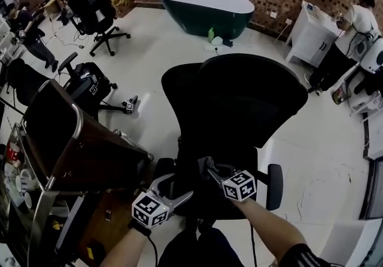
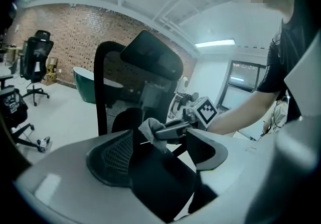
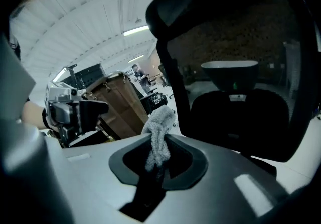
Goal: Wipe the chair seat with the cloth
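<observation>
The right gripper (image 1: pixel 209 170) is clamped on the cloth (image 1: pixel 205 163). Its own view shows this best: the grey cloth (image 3: pixel 159 135) is pinched between the closed jaws and bunches up past their tips. In the head view the cloth is only a small grey lump over the back edge of the seat (image 1: pixel 203 205), just beneath the backrest (image 1: pixel 251 101). No view settles whether it touches the seat.

The left gripper (image 1: pixel 173 189) hangs near the seat's front left corner, close beside the right one. The left gripper view shows its jaws spread wide with nothing between them (image 2: pixel 158 152). Beyond them are the right gripper (image 2: pixel 168 128), the cloth (image 2: pixel 149 130) at its tip, and the person's bare forearm (image 2: pixel 241 112) behind.

The right gripper view looks up at the chair back (image 3: pixel 241 42) and takes in the left gripper (image 3: pixel 70 112) and a brown cabinet (image 3: pixel 118 105) at its left. Only the head view gives the whole layout: the armrest (image 1: pixel 274 185) by the seat's right edge, the cabinet (image 1: pixel 78 146) to the left, and a green tub (image 1: pixel 203 11) by the brick wall.
</observation>
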`<state>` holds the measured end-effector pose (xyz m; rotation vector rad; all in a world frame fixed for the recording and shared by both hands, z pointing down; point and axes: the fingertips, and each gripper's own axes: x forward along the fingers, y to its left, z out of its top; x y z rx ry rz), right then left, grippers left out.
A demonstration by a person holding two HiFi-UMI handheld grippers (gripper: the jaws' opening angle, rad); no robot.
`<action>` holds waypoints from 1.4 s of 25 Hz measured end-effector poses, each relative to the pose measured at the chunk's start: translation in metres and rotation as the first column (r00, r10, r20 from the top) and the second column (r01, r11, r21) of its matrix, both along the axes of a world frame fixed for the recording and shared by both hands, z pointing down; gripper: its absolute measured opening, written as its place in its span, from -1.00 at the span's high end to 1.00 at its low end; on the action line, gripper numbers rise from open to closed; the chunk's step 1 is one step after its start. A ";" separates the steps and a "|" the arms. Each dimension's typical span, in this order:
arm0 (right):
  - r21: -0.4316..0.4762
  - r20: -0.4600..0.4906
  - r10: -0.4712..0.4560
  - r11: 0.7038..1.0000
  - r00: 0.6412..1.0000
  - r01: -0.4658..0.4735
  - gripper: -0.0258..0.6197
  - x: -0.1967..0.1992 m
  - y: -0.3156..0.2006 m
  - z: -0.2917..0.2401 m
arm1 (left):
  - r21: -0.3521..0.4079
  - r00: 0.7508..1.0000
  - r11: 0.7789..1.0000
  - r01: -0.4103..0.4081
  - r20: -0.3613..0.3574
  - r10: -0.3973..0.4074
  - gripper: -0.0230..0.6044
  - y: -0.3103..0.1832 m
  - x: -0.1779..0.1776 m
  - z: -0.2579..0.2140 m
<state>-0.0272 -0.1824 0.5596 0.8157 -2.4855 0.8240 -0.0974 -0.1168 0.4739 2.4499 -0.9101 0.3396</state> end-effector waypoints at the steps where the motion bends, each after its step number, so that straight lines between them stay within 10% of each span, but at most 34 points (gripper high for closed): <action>1: -0.013 -0.028 -0.016 1.000 0.999 0.016 0.76 -0.005 -0.009 0.020 | -0.004 1.000 1.000 0.002 0.011 -0.002 -0.21 -0.007 0.002 0.012; 22: -0.086 -0.438 -0.339 0.938 0.832 0.337 0.76 -0.098 -0.085 0.301 | -0.081 0.994 0.992 0.097 -0.047 -0.101 -0.20 -0.045 0.005 0.147; 35: -0.161 -0.619 -0.265 0.964 0.739 0.211 0.77 0.085 -0.079 0.337 | -0.104 0.997 0.994 0.024 -0.072 -0.032 -0.20 -0.043 0.050 0.155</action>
